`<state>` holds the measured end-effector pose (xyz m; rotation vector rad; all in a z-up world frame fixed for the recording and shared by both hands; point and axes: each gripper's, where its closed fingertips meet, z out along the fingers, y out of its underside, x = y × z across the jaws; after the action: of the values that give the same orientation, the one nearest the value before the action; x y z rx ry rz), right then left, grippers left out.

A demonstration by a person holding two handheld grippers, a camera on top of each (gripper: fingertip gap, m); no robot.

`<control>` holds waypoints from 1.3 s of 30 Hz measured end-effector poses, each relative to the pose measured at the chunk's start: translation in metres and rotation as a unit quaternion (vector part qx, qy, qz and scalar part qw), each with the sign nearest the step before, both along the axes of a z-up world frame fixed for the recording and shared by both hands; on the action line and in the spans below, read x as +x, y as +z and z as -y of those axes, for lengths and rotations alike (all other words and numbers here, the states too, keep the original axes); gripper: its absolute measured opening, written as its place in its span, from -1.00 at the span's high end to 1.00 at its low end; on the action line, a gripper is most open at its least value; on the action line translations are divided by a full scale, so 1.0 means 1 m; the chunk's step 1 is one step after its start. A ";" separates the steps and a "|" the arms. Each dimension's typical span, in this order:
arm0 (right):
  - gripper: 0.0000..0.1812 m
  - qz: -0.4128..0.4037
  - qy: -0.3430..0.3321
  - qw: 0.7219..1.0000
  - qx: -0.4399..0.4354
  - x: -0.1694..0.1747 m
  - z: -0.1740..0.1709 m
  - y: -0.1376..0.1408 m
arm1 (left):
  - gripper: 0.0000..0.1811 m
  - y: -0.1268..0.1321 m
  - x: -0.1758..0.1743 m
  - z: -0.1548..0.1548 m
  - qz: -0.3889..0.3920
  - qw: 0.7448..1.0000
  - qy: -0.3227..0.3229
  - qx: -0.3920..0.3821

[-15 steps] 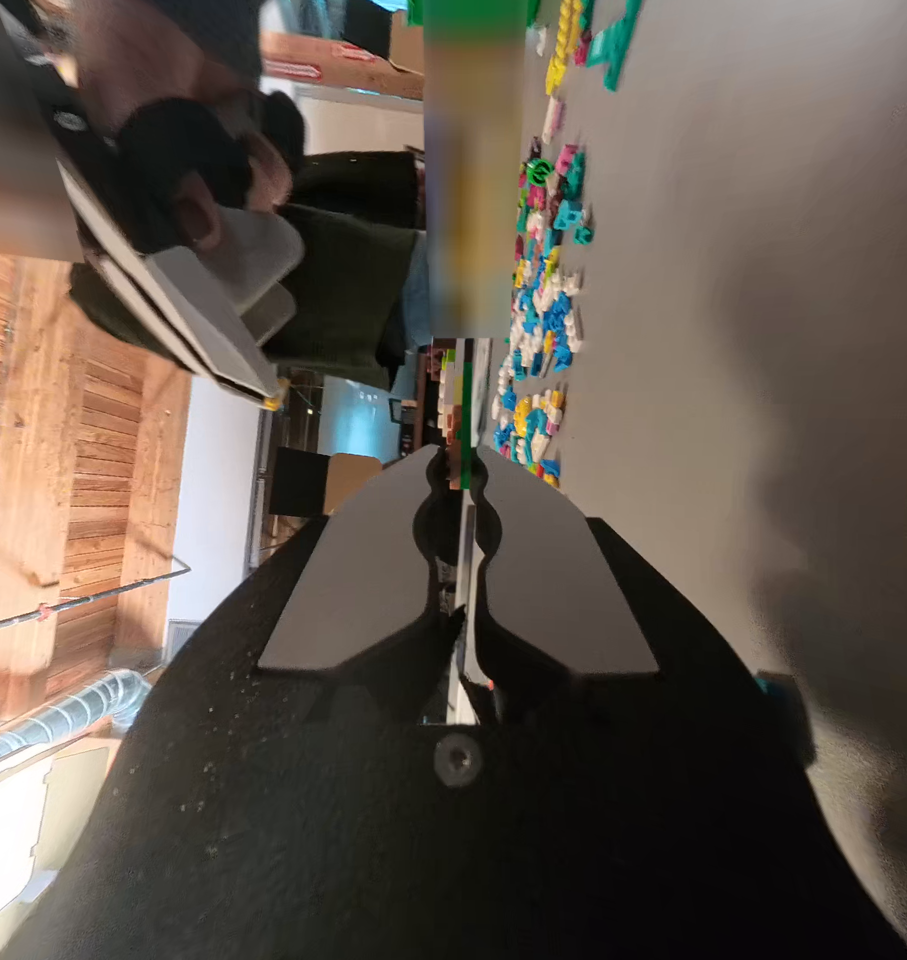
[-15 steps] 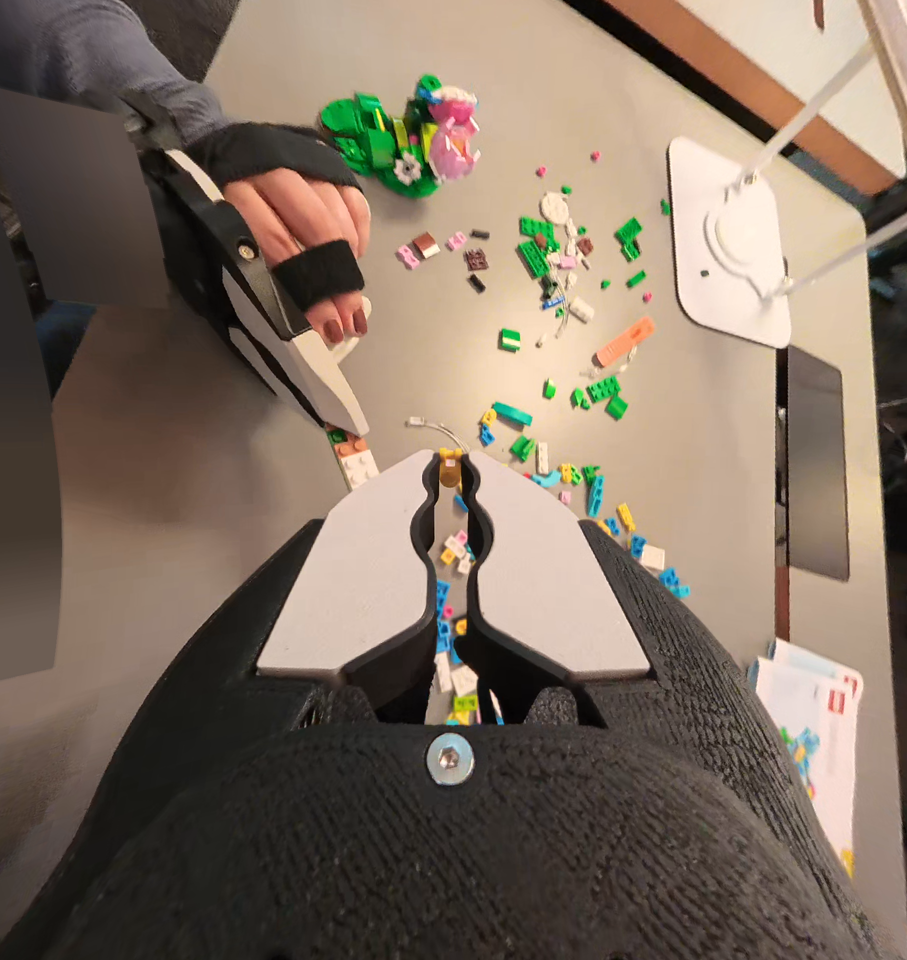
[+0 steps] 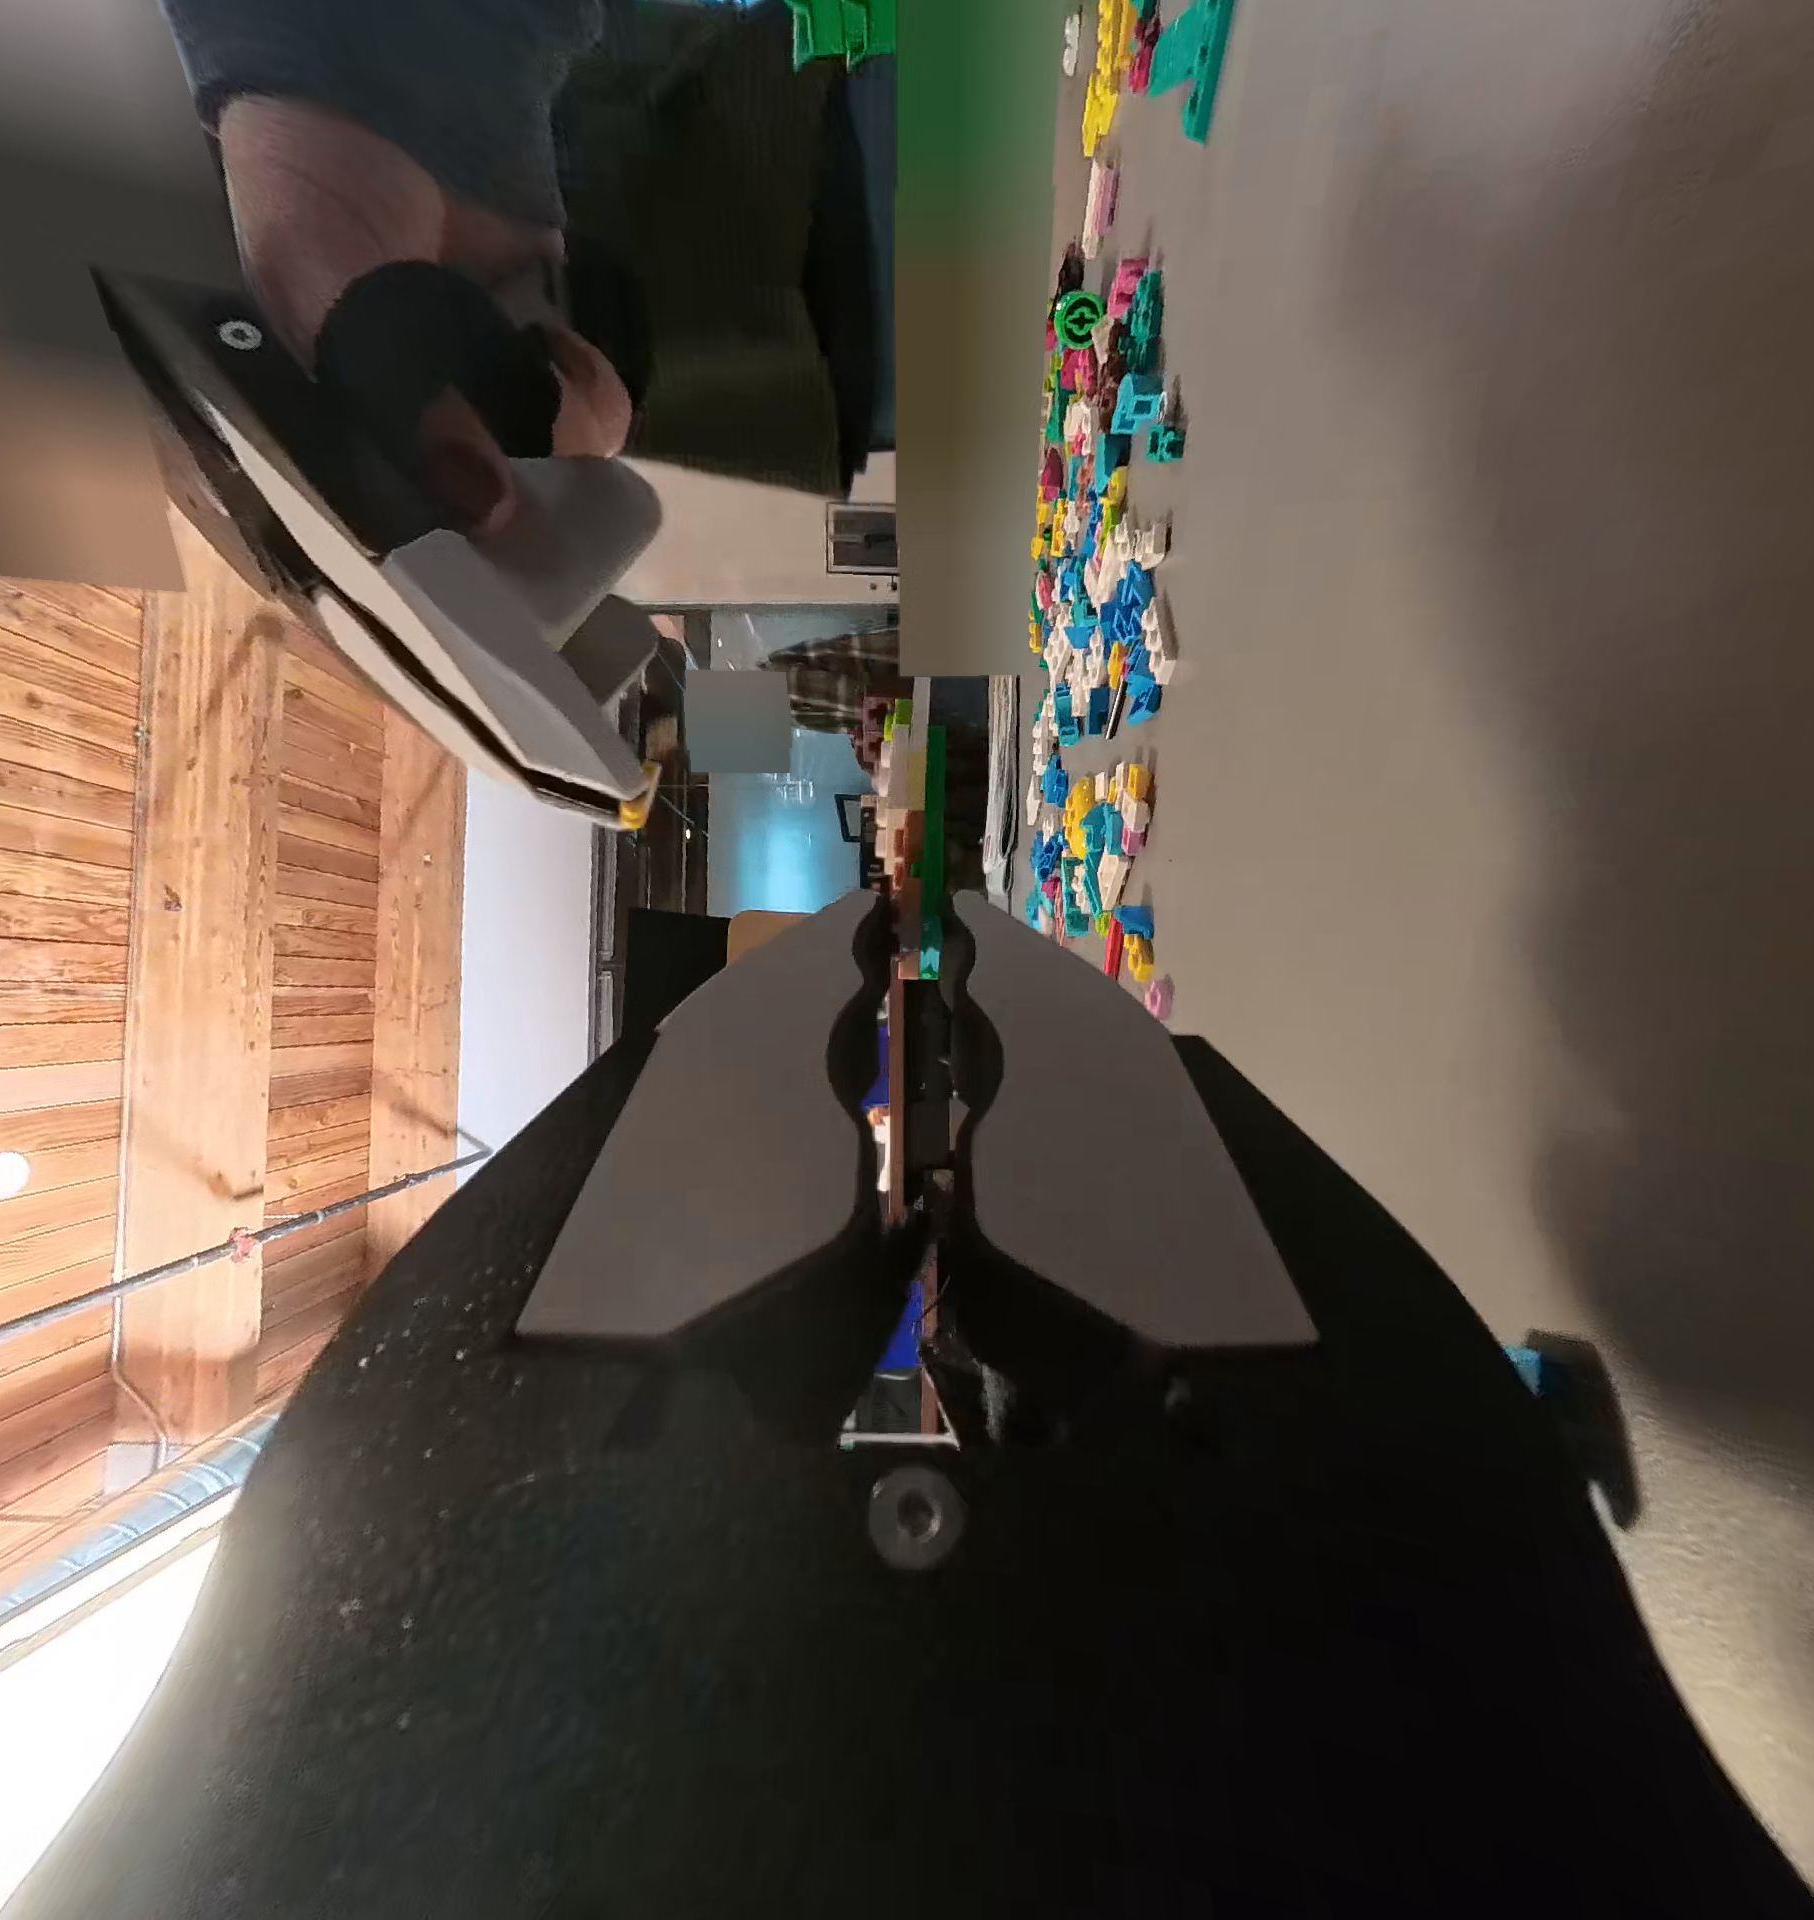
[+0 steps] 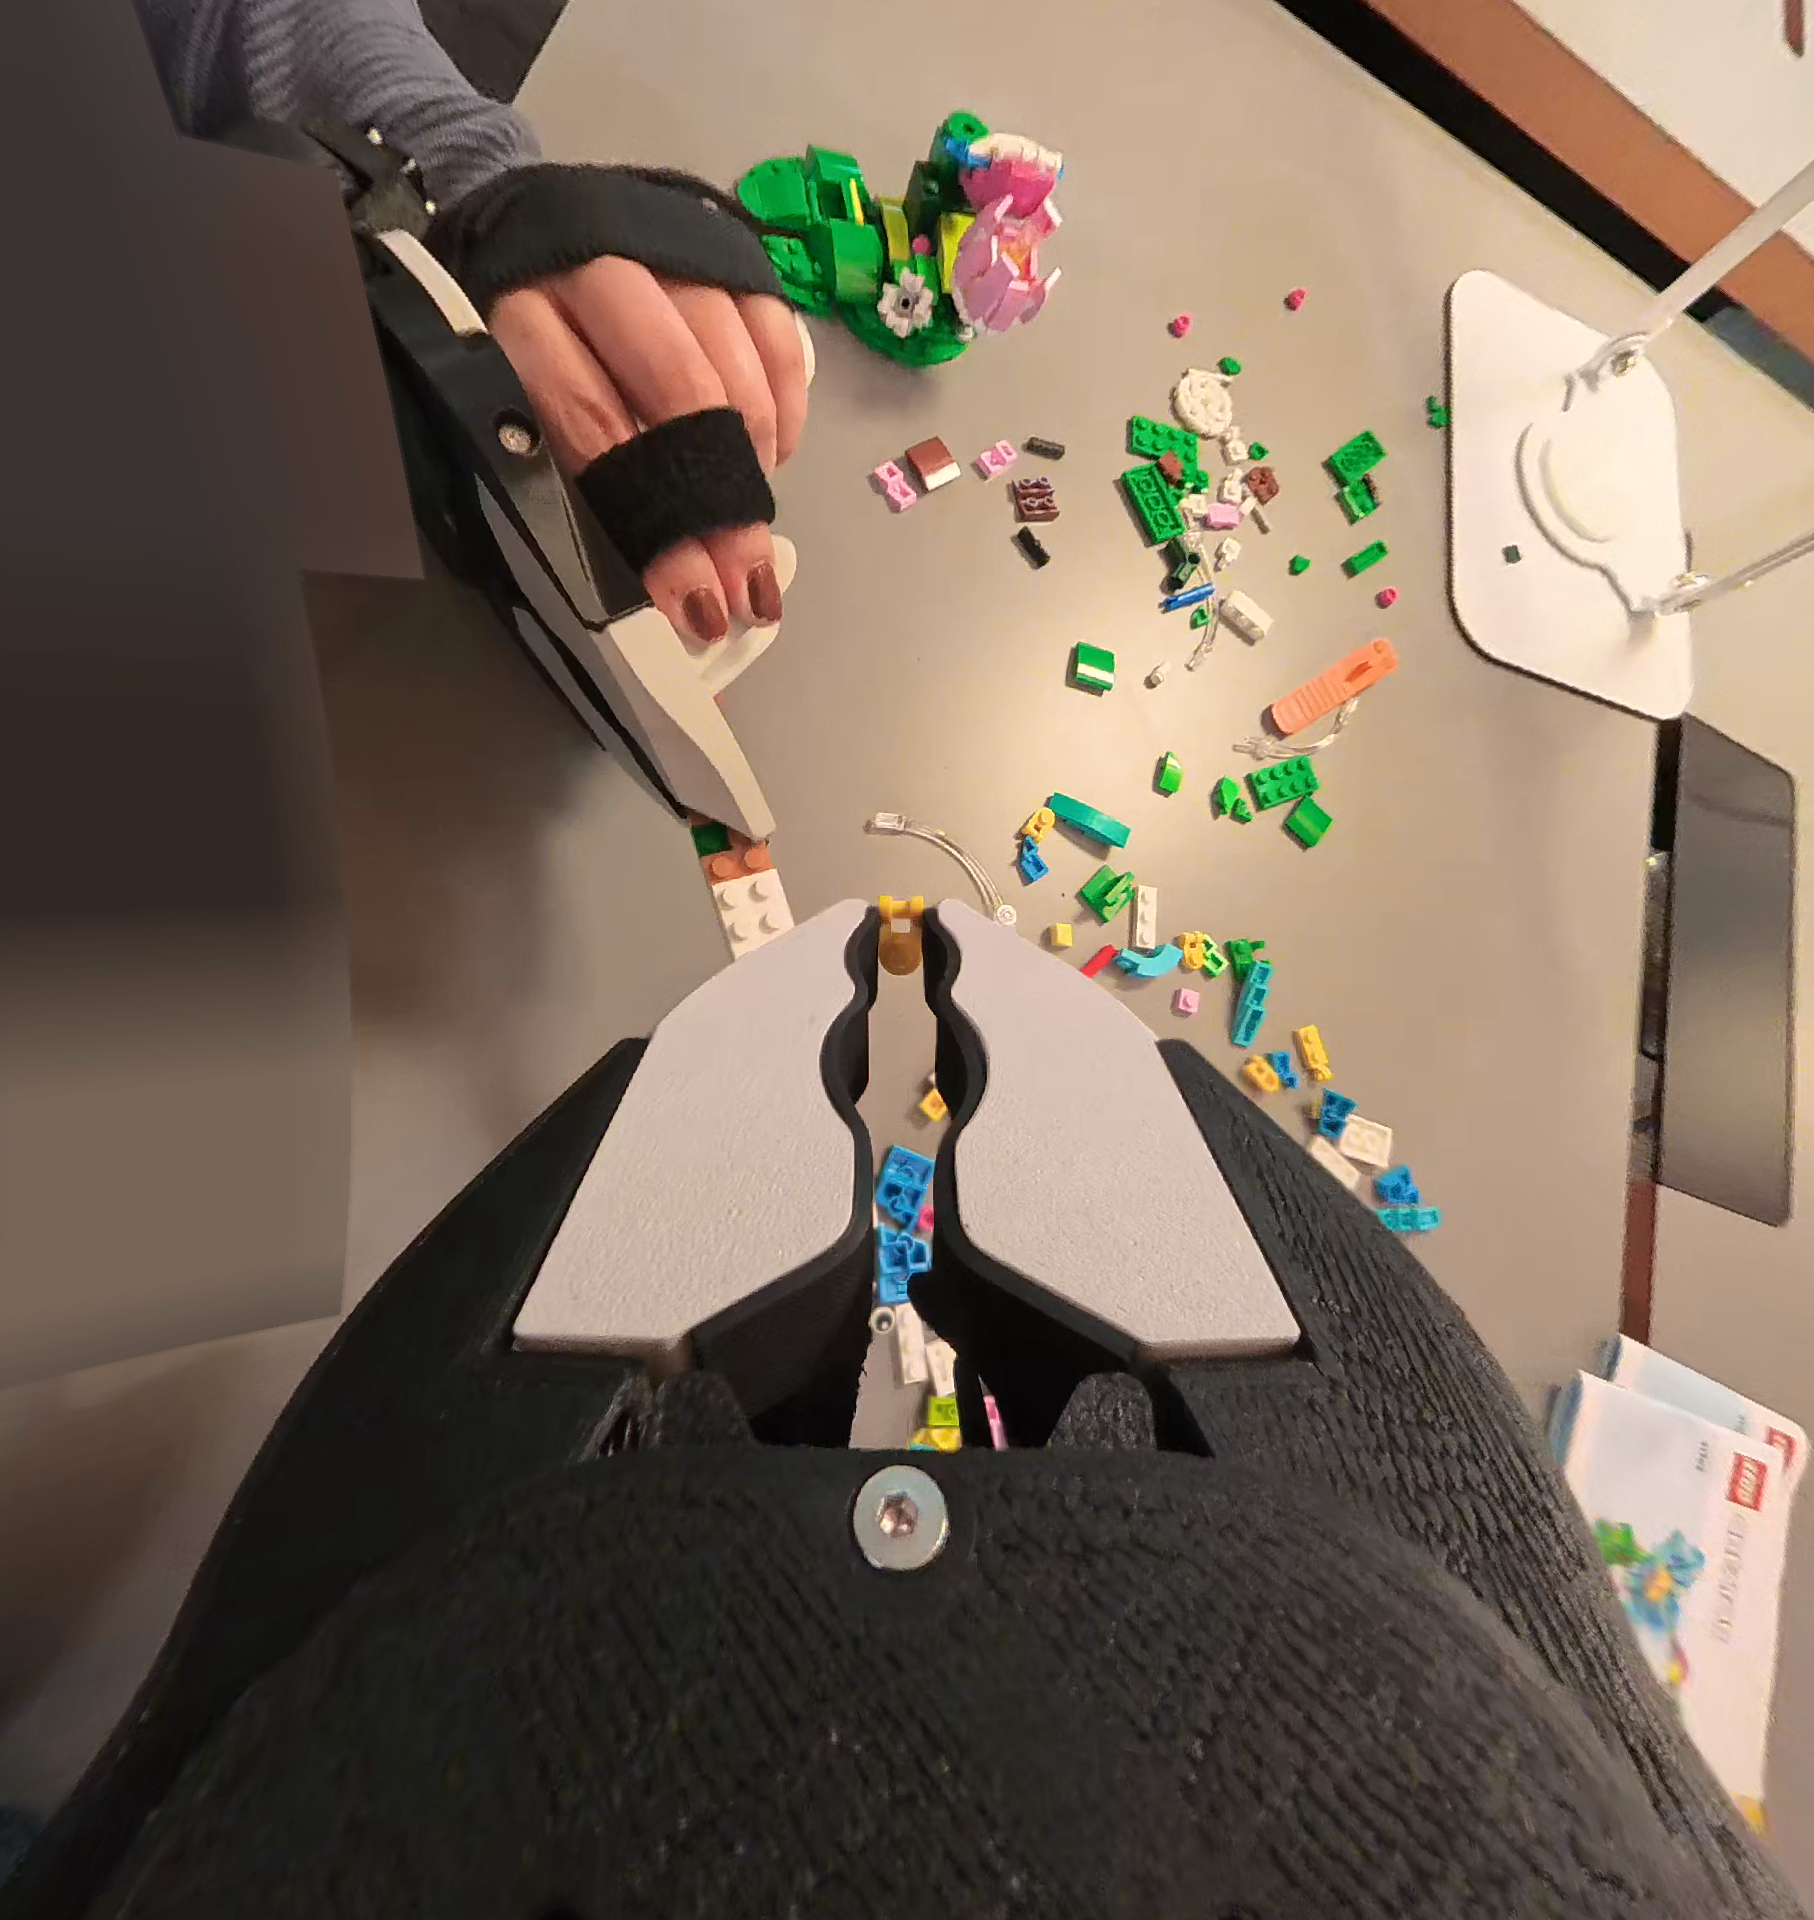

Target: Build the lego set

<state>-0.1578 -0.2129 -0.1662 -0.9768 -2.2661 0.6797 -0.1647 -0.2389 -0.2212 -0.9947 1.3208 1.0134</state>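
**Two grippers, each pinching a lego part above a table of loose bricks**

The right gripper [image 4: 904, 912] has its fingers [image 4: 737, 1122] drawn narrow around a small yellow piece [image 4: 899, 930], which sits right at the fingertips, held above the table [image 4: 986, 644]. Just left of those tips hangs the left gripper [image 4: 742, 826], gripped by a gloved hand [image 4: 654, 416]. Its fingers are closed on a partial build [image 4: 745, 883] of stacked green, brown and white bricks, and the end of the build almost touches the right gripper's left finger.

In the left wrist view, tilted sideways, the left gripper [image 3: 918, 914] clamps the same build [image 3: 918, 831] edge-on between its tips; a thin green plate and pale bricks stick out past them. The right gripper [image 3: 628, 800] shows farther off at upper left, with the yellow piece at its tip.

Around the grippers, loose bricks [image 4: 1235, 997] in blue, yellow, white and green lie scattered on the table. Farther away stands a finished green and pink flower model [image 4: 913, 249]. An orange brick separator [image 4: 1334, 684] lies near a white stand base [image 4: 1526, 582], and instruction booklets [image 4: 1692, 1538] rest at the table's right edge.
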 end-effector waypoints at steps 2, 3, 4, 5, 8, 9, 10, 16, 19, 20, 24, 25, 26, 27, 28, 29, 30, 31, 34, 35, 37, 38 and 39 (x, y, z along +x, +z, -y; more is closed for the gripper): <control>0.93 0.009 0.000 1.000 -0.004 0.000 -0.002 -0.005 | 0.92 0.000 -0.001 0.000 -0.005 1.000 0.005 0.004; 0.93 0.012 -0.002 1.000 -0.004 0.000 -0.003 -0.006 | 0.92 0.000 -0.001 0.000 -0.006 1.000 0.005 0.003; 0.93 0.012 -0.004 1.000 -0.002 0.000 -0.004 -0.007 | 0.92 -0.001 -0.001 -0.001 -0.006 1.000 0.006 0.002; 0.93 0.012 -0.004 1.000 -0.001 0.000 -0.004 -0.007 | 0.92 -0.001 -0.001 -0.001 -0.004 1.000 0.006 0.000; 0.93 0.009 -0.010 1.000 0.005 0.001 -0.007 -0.004 | 0.91 -0.001 -0.004 -0.002 0.011 1.000 0.008 -0.010; 0.93 0.008 -0.014 1.000 0.008 0.002 -0.009 -0.004 | 0.92 -0.001 -0.005 -0.002 0.017 1.000 0.009 -0.013; 0.93 0.006 -0.017 1.000 0.010 0.003 -0.011 -0.002 | 0.91 0.000 -0.006 -0.002 0.024 1.000 0.009 -0.016; 0.93 -0.006 -0.039 0.999 0.016 0.009 -0.023 0.005 | 0.92 0.000 -0.007 -0.003 0.035 0.999 0.011 -0.020; 0.93 -0.005 -0.054 0.998 0.017 0.013 -0.031 0.006 | 0.92 0.000 -0.007 -0.003 0.035 0.999 0.010 -0.021; 0.93 -0.004 -0.059 0.998 0.019 0.015 -0.033 0.006 | 0.92 0.000 -0.007 -0.003 0.035 0.999 0.009 -0.020; 0.93 -0.004 -0.073 0.997 0.021 0.019 -0.040 0.008 | 0.92 0.000 -0.007 -0.002 0.037 0.999 0.008 -0.021; 0.93 -0.004 -0.077 0.997 0.022 0.020 -0.042 0.008 | 0.92 0.000 -0.007 -0.002 0.038 0.999 0.008 -0.021; 0.93 -0.004 -0.081 0.996 0.024 0.020 -0.044 0.008 | 0.92 0.000 -0.007 -0.002 0.040 0.999 0.008 -0.022; 0.93 -0.002 -0.084 0.996 0.025 0.021 -0.045 0.008 | 0.92 0.000 -0.008 -0.003 0.041 0.999 0.008 -0.024; 0.93 -0.001 -0.084 0.996 0.027 0.021 -0.046 0.008 | 0.92 0.000 -0.008 -0.003 0.041 0.999 0.008 -0.024; 0.93 0.000 -0.084 0.996 0.027 0.022 -0.046 0.007 | 0.92 0.000 -0.008 -0.003 0.042 0.999 0.008 -0.023; 0.93 0.001 -0.083 0.996 0.027 0.021 -0.046 0.007 | 0.92 0.000 -0.008 -0.003 0.043 0.999 0.008 -0.024; 0.93 0.002 -0.082 0.996 0.026 0.021 -0.045 0.007 | 0.92 0.000 -0.008 -0.003 0.043 0.999 0.008 -0.026; 0.93 0.008 -0.081 0.996 0.027 0.021 -0.045 0.004 | 0.92 -0.001 -0.009 -0.003 0.047 0.998 0.008 -0.029; 0.93 0.010 -0.080 0.996 0.027 0.021 -0.045 0.003 | 0.92 0.000 -0.009 -0.003 0.048 0.998 0.008 -0.030; 0.93 0.012 -0.081 0.996 0.027 0.021 -0.045 0.002 | 0.92 0.000 -0.009 -0.003 0.052 0.998 0.007 -0.030; 0.93 0.013 -0.081 0.996 0.026 0.021 -0.045 0.002 | 0.92 0.000 -0.009 -0.003 0.053 0.998 0.006 -0.030; 0.93 0.014 -0.081 0.996 0.025 0.021 -0.045 0.002 | 0.92 0.001 -0.009 -0.002 0.054 0.998 0.006 -0.030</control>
<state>-0.1364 -0.1678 -0.1646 -1.1365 -2.1882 0.5395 -0.1737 -0.2364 -0.2207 -1.0901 1.2640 0.9211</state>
